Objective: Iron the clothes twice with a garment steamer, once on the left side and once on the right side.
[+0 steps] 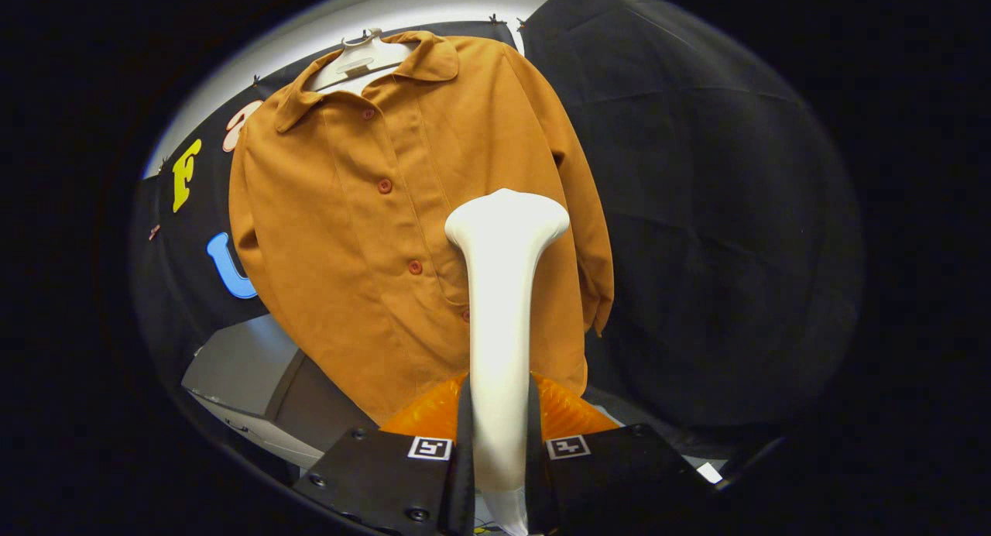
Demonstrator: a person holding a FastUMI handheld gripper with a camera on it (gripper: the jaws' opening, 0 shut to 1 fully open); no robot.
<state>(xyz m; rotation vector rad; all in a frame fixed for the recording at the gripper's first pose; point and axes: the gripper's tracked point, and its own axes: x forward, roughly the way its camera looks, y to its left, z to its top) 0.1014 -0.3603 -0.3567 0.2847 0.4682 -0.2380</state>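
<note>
An orange-brown buttoned shirt (364,234) hangs on a white hanger (358,59) against the booth wall. My gripper (500,431) is shut on the handle of a white garment steamer (502,288), which stands upright between the fingers. The steamer's wide head reaches up in front of the shirt's lower right half, just right of the button row; I cannot tell if it touches the cloth. A translucent orange part of the steamer (433,416) bulges out behind the fingers, on either side of the handle.
A grey box-shaped unit (248,381) stands below the shirt's left hem. Black cloth (697,211) covers the wall to the right of the shirt.
</note>
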